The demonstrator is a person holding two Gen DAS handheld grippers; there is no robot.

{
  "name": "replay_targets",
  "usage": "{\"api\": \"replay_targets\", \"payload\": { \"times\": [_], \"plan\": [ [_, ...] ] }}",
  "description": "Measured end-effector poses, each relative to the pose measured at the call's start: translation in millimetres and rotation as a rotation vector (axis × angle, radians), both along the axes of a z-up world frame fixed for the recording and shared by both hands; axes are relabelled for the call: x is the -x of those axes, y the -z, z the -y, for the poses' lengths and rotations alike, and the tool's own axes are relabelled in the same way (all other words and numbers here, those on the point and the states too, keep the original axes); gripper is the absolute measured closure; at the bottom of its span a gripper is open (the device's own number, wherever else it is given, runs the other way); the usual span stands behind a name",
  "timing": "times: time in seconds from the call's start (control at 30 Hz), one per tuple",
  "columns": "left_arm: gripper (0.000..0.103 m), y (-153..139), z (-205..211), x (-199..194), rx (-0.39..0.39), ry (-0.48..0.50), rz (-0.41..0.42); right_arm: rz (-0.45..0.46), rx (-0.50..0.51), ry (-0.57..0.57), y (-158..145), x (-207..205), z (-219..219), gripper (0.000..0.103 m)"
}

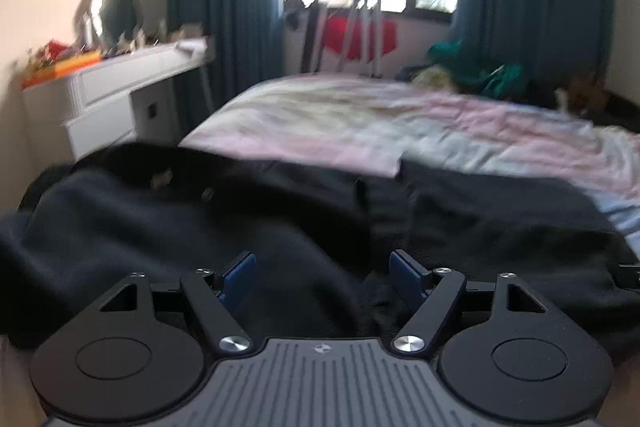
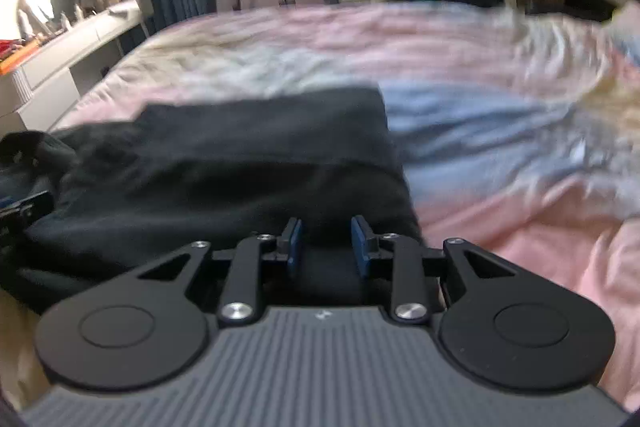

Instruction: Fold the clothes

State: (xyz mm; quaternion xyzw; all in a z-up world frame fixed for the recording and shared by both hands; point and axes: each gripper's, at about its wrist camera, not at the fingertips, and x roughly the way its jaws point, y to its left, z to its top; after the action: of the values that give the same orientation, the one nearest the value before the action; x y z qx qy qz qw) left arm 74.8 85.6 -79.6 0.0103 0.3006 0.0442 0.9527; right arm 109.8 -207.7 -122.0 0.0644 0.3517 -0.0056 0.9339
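Note:
A dark, nearly black garment (image 1: 248, 211) lies spread on the near end of the bed, with rumpled folds at its left. It also shows in the right wrist view (image 2: 248, 163), where its right edge is straight. My left gripper (image 1: 322, 273) is open just above the garment's near part, with nothing between its blue pads (image 1: 240, 277). My right gripper (image 2: 327, 245) is partly open over the garment's near right corner, with dark cloth below the gap; the pads (image 2: 362, 247) do not pinch it. The right gripper's edge shows at the far right of the left wrist view (image 1: 628, 275).
The bed (image 2: 460, 39) has a pink, white and blue quilt. A white desk (image 1: 116, 91) with clutter stands to the left. Green and other clothes (image 1: 476, 67) are piled at the bed's far end. A rack with a red item (image 1: 358, 37) stands under the window, between dark curtains.

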Motion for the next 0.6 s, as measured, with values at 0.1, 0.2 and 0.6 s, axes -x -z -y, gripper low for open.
{"api": "replay_targets", "payload": {
  "times": [0.1,0.2,0.6],
  "plan": [
    [0.029,7.3,-10.3,0.5,0.024,-0.030,-0.019,-0.018,-0.004,0.009,8.7,-3.8,-0.7,0.074],
    [0.035,3.1,-22.1,5.5,0.083,-0.057,-0.015,-0.008,0.005,0.010,7.3,-0.1,-0.8,0.074],
    [0.004,-43.4,-138.9,59.5,0.625,-0.250,-0.063,0.004,0.017,0.034,-5.7,19.9,10.4,0.075]
  ]
}}
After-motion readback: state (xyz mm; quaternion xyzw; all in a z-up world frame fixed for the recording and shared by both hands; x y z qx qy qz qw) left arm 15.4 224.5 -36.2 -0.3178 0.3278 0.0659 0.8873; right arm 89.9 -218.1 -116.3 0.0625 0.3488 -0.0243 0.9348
